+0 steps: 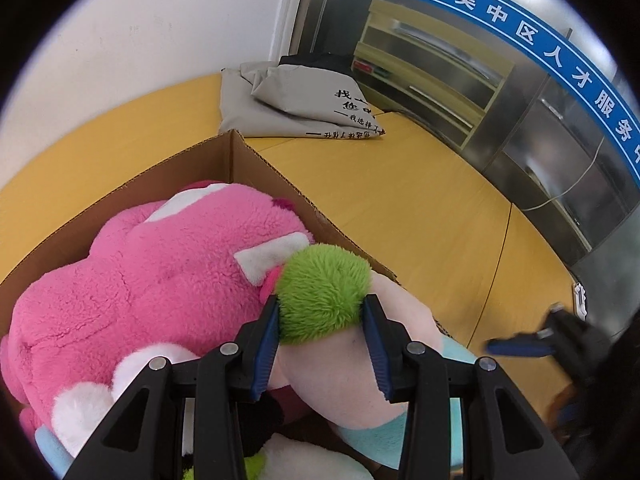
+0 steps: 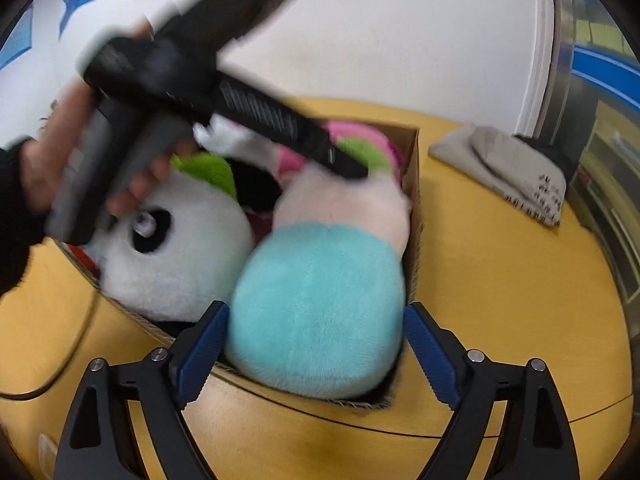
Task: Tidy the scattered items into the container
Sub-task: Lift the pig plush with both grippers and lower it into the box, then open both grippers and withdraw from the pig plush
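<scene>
An open cardboard box on the yellow table holds several plush toys. A big pink plush fills its far side, and a white panda plush lies at the left. A pale pink plush with a teal end and a green tuft lies along the right wall of the box. My left gripper is shut on the green tuft; a hand holds this left gripper over the box. My right gripper is open and hovers by the teal end, also seen blurred as the right gripper.
A folded grey cloth bag with black print lies on the table behind the box, the same bag at the right. A glass wall with a blue band borders the table. A black cable runs at the left.
</scene>
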Demonstrator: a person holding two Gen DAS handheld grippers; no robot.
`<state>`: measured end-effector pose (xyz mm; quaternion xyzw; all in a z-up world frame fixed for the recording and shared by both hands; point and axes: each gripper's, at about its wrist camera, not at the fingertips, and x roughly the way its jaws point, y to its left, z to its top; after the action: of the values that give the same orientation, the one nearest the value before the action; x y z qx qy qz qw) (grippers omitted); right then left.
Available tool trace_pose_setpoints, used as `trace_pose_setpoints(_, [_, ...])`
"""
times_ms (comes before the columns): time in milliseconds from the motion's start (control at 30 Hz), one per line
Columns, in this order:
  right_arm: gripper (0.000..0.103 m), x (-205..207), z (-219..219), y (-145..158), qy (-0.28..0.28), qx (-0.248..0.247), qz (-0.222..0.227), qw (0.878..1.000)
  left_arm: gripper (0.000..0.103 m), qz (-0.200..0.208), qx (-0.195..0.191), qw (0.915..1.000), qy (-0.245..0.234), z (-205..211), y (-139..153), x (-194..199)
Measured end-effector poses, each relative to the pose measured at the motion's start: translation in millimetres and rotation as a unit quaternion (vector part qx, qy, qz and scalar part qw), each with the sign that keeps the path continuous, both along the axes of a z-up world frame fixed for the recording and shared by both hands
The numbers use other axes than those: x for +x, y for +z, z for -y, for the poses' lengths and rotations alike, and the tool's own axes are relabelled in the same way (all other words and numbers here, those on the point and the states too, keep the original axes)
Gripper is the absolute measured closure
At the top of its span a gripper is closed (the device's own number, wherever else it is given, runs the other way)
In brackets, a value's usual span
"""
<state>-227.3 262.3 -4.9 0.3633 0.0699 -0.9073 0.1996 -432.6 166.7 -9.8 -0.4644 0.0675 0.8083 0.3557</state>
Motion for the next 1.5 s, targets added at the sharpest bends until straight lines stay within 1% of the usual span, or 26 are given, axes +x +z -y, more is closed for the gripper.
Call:
trace_pose_setpoints(67, [0.012, 3, -8, 20, 0.005, -0.026, -0.015, 1.000, 0.062, 0.003, -0.002, 1.0000, 0.000, -2, -3, -2])
trace_pose_setpoints(133, [0.016, -5, -9, 29, 0.009, -0.032, -0.020, 0.999, 0.062, 0.005, -0.006, 1.0000, -0.001, -5, -6, -3])
trace_pose_setpoints(200, [0.043, -22, -3, 19, 0.019, -0.025, 0.004, 0.999, 0.062, 0.005, -0.008, 1.0000, -0.002, -6, -7, -3])
trace_pose_setpoints(267, [0.054, -37, 4, -2, 0.024, -0.011, 0.033, 0.999, 0.062, -0.002, 0.004, 1.0000, 0.003, -3, 2, 1])
trace_pose_setpoints(300, [0.054, -39, 7, -12, 0.024, -0.009, 0.037, 0.999, 0.062, -0.005, 0.010, 0.9999, 0.005, -2, 7, 3])
trace_pose_setpoints(367, [0.054, -38, 6, -22, 0.021, -0.026, 0.040, 0.999, 0.061, -0.012, 0.022, 0.9996, 0.009, 1, 16, 8])
trace_pose_setpoints(433, [0.054, -36, 4, -25, 0.019, -0.042, 0.046, 0.998, 0.062, -0.019, 0.034, 0.9991, 0.013, 4, 25, 13])
trace_pose_setpoints(467, [0.054, -36, 3, -26, 0.019, -0.045, 0.048, 0.998, 0.066, -0.022, 0.041, 0.9988, 0.015, 5, 29, 15])
trace_pose_setpoints(567, [0.053, -35, 4, -27, 0.020, -0.048, 0.055, 0.997, 0.066, -0.032, 0.059, 0.9975, 0.021, 10, 43, 22])
trace_pose_setpoints(600, [0.053, -36, 4, -27, 0.020, -0.049, 0.058, 0.997, 0.066, -0.034, 0.056, 0.9976, 0.023, 9, 44, 23])
trace_pose_setpoints(700, [0.052, -36, 5, -28, 0.018, -0.048, 0.060, 0.997, 0.067, -0.030, -0.027, 0.9988, 0.027, -12, 19, 15])
trace_pose_setpoints(800, [0.052, -31, 8, -28, 0.011, -0.040, 0.057, 0.998, 0.068, -0.017, -0.057, 0.9980, 0.020, -25, -7, 8])
trace_pose_setpoints(867, [0.052, -32, 6, -28, 0.005, -0.043, 0.058, 0.997, 0.067, -0.011, -0.054, 0.9982, 0.023, -25, -9, 6])
trace_pose_setpoints(933, [0.051, -34, 6, -28, 0.001, -0.048, 0.063, 0.997, 0.065, -0.015, -0.073, 0.9971, 0.018, -28, -15, 5])
trace_pose_setpoints(967, [0.049, -34, 7, -28, 0.000, -0.048, 0.065, 0.997, 0.064, -0.012, -0.069, 0.9973, 0.020, -26, -15, 5])
trace_pose_setpoints(1033, [0.038, -35, 10, -27, -0.001, -0.045, 0.067, 0.997, 0.063, -0.006, -0.063, 0.9977, 0.024, -23, -17, 3])
trace_pose_setpoints(1067, [0.028, -33, 15, -26, 0.000, -0.034, 0.061, 0.998, 0.062, -0.003, -0.059, 0.9979, 0.027, -21, -18, 3])
trace_pose_setpoints(1100, [0.020, -29, 21, -23, 0.000, -0.018, 0.052, 0.998, 0.061, 0.000, -0.051, 0.9981, 0.033, -18, -16, 3])
trace_pose_setpoints(1133, [0.015, -23, 24, -18, -0.001, -0.011, 0.046, 0.999, 0.060, -0.004, -0.044, 0.9982, 0.041, -13, -10, 6])
trace_pose_setpoints(1167, [0.008, -17, 26, -12, -0.003, -0.010, 0.041, 0.999, 0.059, -0.008, -0.038, 0.9981, 0.049, -9, -4, 9])
trace_pose_setpoints(1200, [0.007, -10, 28, -6, -0.005, -0.008, 0.035, 0.999, 0.054, -0.015, -0.033, 0.9976, 0.059, -1, 4, 16])
trace_pose_setpoints(1300, [0.005, 21, 27, 18, -0.012, -0.011, 0.003, 1.000, 0.053, -0.042, -0.026, 0.9950, 0.086, 27, 32, 48])
trace_pose_setpoints(1367, [0.001, 42, 23, 32, -0.026, -0.015, -0.010, 1.000, 0.050, -0.070, -0.008, 0.9920, 0.105, 56, 52, 80])
trace_pose_setpoints(1433, [0.000, 58, 20, 43, -0.044, -0.023, -0.011, 0.999, 0.035, -0.098, 0.004, 0.9864, 0.132, 89, 68, 117])
trace_pose_setpoints(1467, [0.000, 66, 20, 45, -0.054, -0.025, -0.009, 0.998, 0.023, -0.112, 0.009, 0.9824, 0.149, 106, 74, 137])
trace_pose_setpoints(1500, [0.000, 74, 21, 48, -0.064, -0.028, -0.007, 0.998, 0.023, -0.124, 0.015, 0.9776, 0.169, 123, 79, 159])
